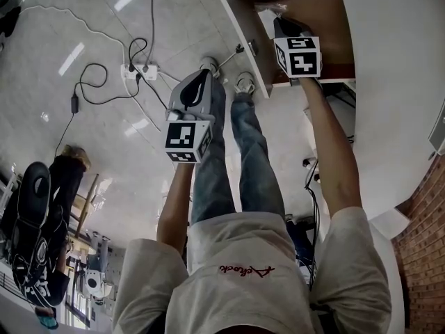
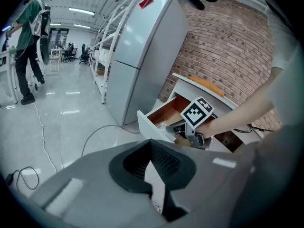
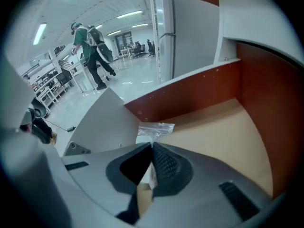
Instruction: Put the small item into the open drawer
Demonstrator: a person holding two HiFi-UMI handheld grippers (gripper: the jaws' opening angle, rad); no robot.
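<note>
The open drawer [image 1: 332, 21] has a white front and a light wooden floor [image 3: 213, 127]. My right gripper [image 1: 279, 22] reaches down into it and is shut on a small clear plastic bag [image 3: 154, 128], whose end sticks out past the fingertips just above the floor. In the head view the bag [image 1: 270, 8] shows near the drawer's far corner. My left gripper [image 1: 203, 76] hangs over the floor to the left of the drawer, shut with nothing in it. In the left gripper view the right gripper [image 2: 189, 128] shows in the drawer [image 2: 154, 127].
A white counter top [image 1: 396, 82] runs along the right, above the drawer. On the tiled floor lie a power strip [image 1: 142, 69] and cables. A tall grey refrigerator [image 2: 142, 56] stands left of the drawer unit against a brick wall. Another person [image 2: 28, 46] walks far off.
</note>
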